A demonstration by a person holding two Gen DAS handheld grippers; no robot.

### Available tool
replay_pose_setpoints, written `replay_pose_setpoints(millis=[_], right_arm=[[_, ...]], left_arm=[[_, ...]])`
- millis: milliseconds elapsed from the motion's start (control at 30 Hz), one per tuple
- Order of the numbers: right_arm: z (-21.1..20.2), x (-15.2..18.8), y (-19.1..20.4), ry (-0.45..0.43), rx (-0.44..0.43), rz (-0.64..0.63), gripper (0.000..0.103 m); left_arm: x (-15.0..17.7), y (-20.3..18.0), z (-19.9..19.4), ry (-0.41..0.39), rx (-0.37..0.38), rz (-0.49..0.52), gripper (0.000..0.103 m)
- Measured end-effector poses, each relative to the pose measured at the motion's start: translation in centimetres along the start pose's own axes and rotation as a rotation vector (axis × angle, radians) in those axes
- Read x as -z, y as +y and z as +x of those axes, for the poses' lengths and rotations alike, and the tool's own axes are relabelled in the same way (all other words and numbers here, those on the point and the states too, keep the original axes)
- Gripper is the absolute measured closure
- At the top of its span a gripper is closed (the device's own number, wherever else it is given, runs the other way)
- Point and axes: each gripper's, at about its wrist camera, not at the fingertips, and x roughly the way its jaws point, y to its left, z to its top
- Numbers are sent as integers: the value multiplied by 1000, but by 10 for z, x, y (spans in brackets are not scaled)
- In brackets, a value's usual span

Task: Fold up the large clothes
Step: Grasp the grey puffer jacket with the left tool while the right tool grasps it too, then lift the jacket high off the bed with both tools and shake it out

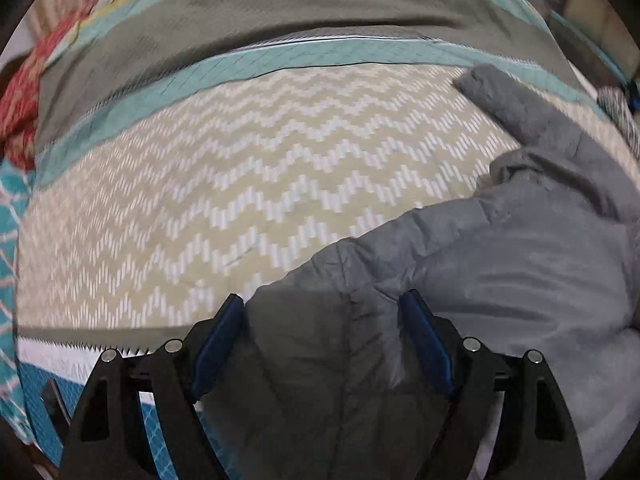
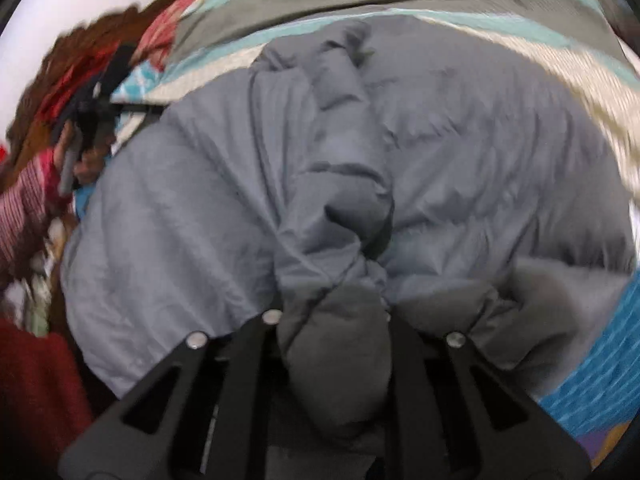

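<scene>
Left wrist view: showing the left gripper (image 1: 322,332) near the bottom, with two fingers (image 1: 218,344) spread wide apart, clamping nothing. Lying between them, one gray puffy jacket (image 1: 480,264), its near edge passing under both blue pads (image 1: 426,344). Touching or not, hard to tell. Pointing forward and a bit down over the bed. Spreading from the near middle out to the right, the jacket, with one sleeve (image 1: 516,108) reaching far and to the left. Lying under it all, one zigzag bed cover (image 1: 240,184) in tan and white, with teal and gray bands across the far side. Sitting at the far left, one red patterned cloth (image 1: 20,92). Looking a bit blurry everywhere.

Right wrist view: showing the right gripper (image 2: 332,320) near the bottom, two black fingers (image 2: 248,360) squeezing a bunched fold of the same gray jacket (image 2: 460,152). Bulging out between the fingers, the dark gray fold, held tight. Pointing forward over the jacket, tilted a little down. Filling most of the middle, the jacket, crumpled and piled up on the striped cover (image 2: 540,52). Poking in at the left, the person's arm in a pink striped sleeve (image 2: 28,208), with a hand (image 2: 76,152) around the black handle of the other tool. Lying at the near left, one dark red cloth (image 2: 36,380). Showing at the near right, one blue patch of cover (image 2: 600,368). Looking very blurry at the edges.
</scene>
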Motion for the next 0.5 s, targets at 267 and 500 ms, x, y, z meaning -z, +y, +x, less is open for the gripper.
replay_pose_setpoints(millis=[267, 500], right_arm=[[-40, -34, 53, -190, 348, -200, 100], [-131, -88, 108, -514, 385, -348, 100]], left_arm=[[0, -26, -3, -46, -81, 84, 96], [5, -10, -89, -254, -28, -42, 93]])
